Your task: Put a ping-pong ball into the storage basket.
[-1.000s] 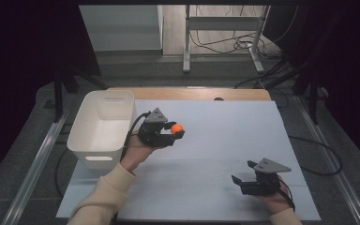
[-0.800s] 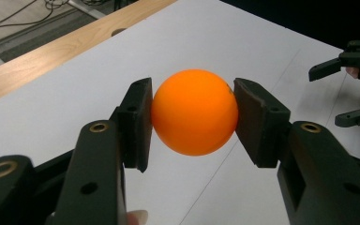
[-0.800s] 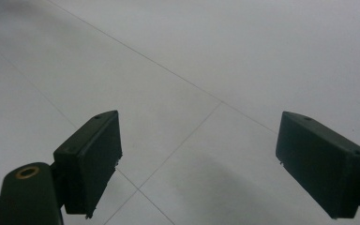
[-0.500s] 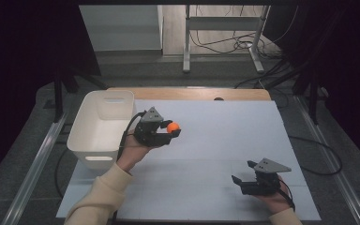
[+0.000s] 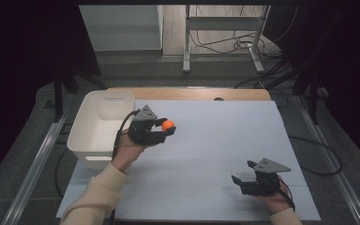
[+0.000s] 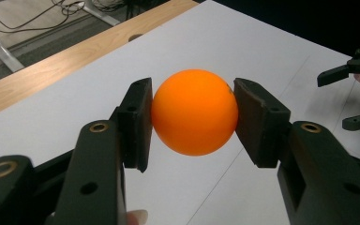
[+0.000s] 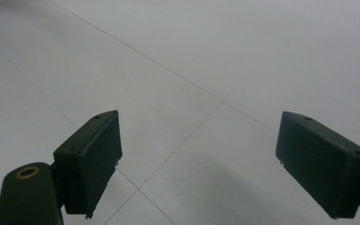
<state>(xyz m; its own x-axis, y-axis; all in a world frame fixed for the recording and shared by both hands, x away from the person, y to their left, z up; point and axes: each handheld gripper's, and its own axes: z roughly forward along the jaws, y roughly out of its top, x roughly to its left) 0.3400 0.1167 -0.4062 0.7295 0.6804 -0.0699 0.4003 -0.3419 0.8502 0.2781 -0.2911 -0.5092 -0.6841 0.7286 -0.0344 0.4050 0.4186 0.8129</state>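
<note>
While clamped on the orange ball, left claw up beside white bin; right claw gaping wide, low over bench.

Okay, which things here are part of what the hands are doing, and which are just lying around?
In use:
- orange ball, clamped in the left gripper
- white bin, beside that hand

Just there:
- right gripper, open over bare table
- cables on the floor
</note>
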